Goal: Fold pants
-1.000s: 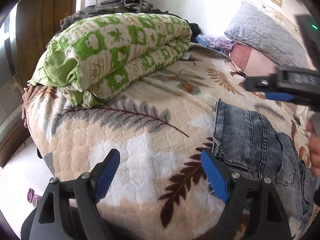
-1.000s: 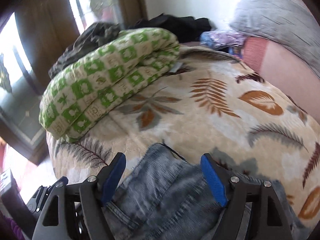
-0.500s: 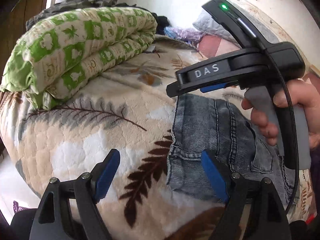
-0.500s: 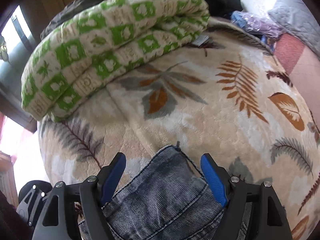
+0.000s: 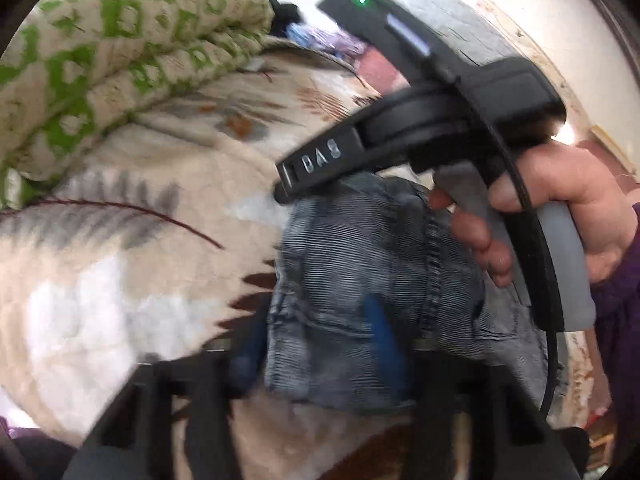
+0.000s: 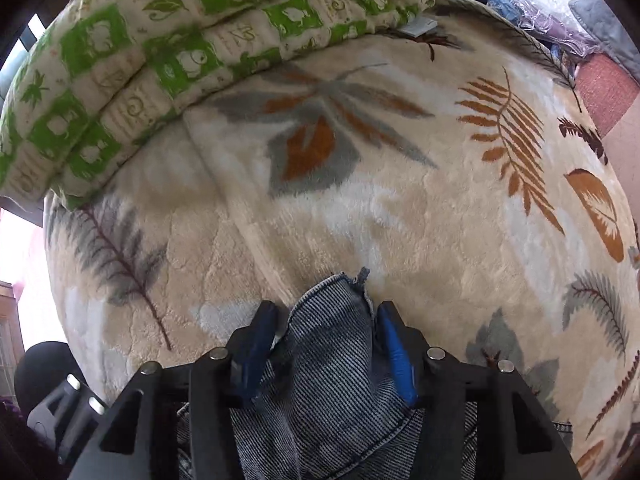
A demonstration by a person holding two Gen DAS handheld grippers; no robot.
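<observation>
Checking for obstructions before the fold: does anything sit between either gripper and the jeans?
Nothing visible does. The right gripper has denim of the jeans bunched between its blue pads, and the left gripper straddles the jeans' near edge. The green quilt lies well beyond.

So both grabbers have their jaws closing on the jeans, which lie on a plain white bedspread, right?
Not quite: the bedspread is cream with a leaf pattern, not plain white, as the right wrist view shows. Both the left gripper and right gripper do have jaws closing on the jeans.
</observation>
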